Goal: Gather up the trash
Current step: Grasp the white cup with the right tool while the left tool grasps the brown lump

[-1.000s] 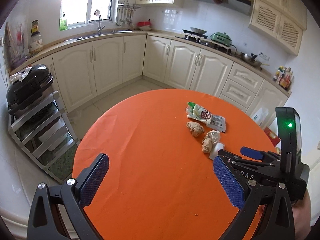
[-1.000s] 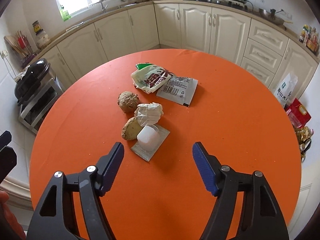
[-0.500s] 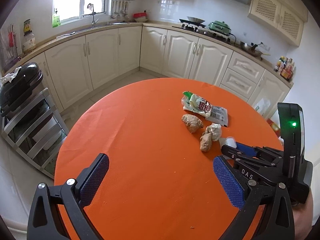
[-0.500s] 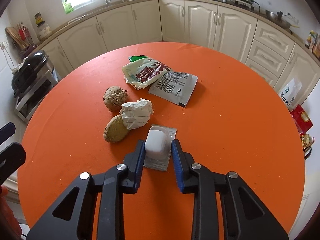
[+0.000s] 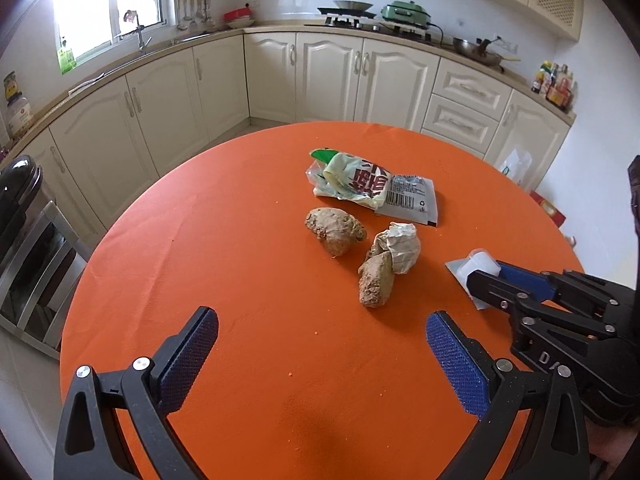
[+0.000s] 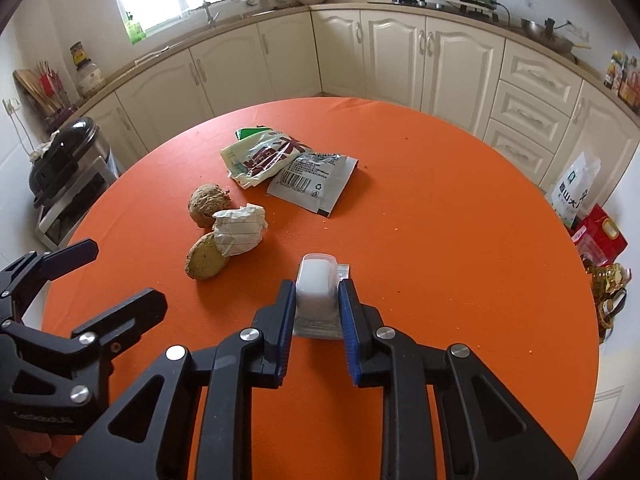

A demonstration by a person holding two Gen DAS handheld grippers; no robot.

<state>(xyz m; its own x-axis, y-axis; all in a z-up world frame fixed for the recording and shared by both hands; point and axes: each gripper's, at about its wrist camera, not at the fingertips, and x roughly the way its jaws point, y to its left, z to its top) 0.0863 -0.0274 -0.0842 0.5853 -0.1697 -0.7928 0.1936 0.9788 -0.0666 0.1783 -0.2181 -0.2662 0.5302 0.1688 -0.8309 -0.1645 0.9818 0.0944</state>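
1. Closing on a small white plastic cup [image 6: 316,286], my right gripper [image 6: 316,312] has its ribbed blue pads pressing both sides; the cup sits on a flat clear sachet [image 6: 320,326].
2. My left gripper [image 5: 320,354] stands spread wide, nothing between its pads.
3. On the round orange table [image 6: 440,240] lie two rough brown lumps [image 5: 334,230], a crumpled lined paper wad [image 6: 240,229] and glossy printed wrappers [image 6: 288,164], near the cup.
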